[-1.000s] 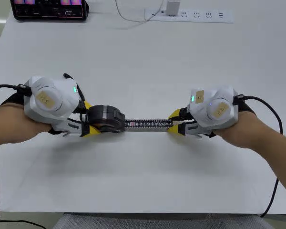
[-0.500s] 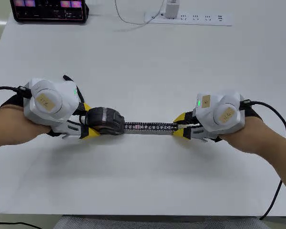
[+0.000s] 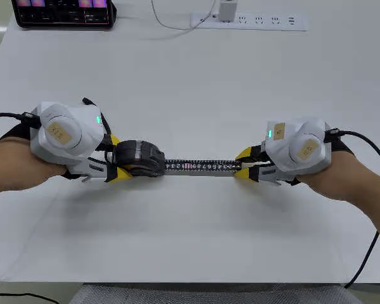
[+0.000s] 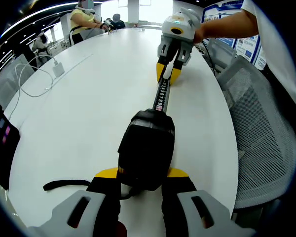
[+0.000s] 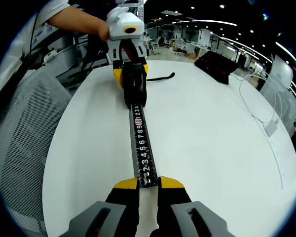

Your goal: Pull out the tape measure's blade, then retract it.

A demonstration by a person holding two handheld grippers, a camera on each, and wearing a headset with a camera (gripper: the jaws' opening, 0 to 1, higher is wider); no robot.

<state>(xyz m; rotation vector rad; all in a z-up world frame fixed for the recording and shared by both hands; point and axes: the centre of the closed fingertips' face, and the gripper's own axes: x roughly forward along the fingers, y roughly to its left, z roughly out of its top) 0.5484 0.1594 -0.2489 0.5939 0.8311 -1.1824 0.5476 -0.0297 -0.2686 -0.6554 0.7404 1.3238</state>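
The tape measure (image 3: 138,158) lies on the white table (image 3: 190,82) toward the person's left, its black case clamped between the jaws of the left gripper (image 3: 117,159); the blade (image 3: 201,166) runs out flat along the table to the right gripper (image 3: 243,164), whose jaws pinch together on its tip; a power strip (image 3: 250,21) sits at the far edge, well apart.
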